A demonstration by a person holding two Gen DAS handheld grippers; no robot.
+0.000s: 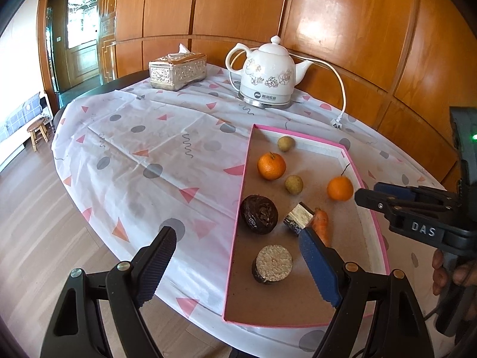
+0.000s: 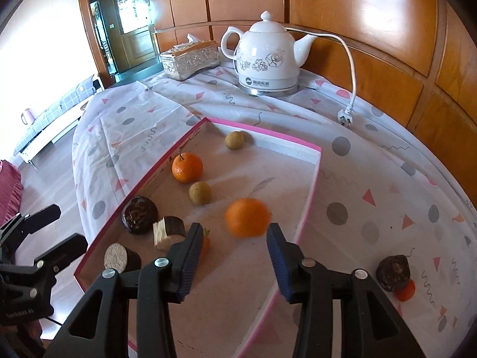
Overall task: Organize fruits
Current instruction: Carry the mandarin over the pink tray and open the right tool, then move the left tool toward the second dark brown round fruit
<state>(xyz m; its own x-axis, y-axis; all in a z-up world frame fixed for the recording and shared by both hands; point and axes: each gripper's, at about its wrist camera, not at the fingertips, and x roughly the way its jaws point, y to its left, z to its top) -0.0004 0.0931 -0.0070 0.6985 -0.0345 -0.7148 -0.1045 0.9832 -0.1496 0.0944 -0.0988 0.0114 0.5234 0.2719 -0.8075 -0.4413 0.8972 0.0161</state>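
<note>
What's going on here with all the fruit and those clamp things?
A person is sorting fruit into a pink-rimmed tray using a hand-held gripper in each hand. The right gripper is open, with an orange lying in the tray just beyond its fingertips. The left gripper is open over the tray's near end, holding nothing. A dark fruit and a small orange one lie outside on the tablecloth.

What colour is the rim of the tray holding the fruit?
Pink; the tray's rim shows best in the right wrist view.

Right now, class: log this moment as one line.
left tool: open, empty | right tool: open, empty | blurred orange: in pink tray | left out: dark fruit
</note>
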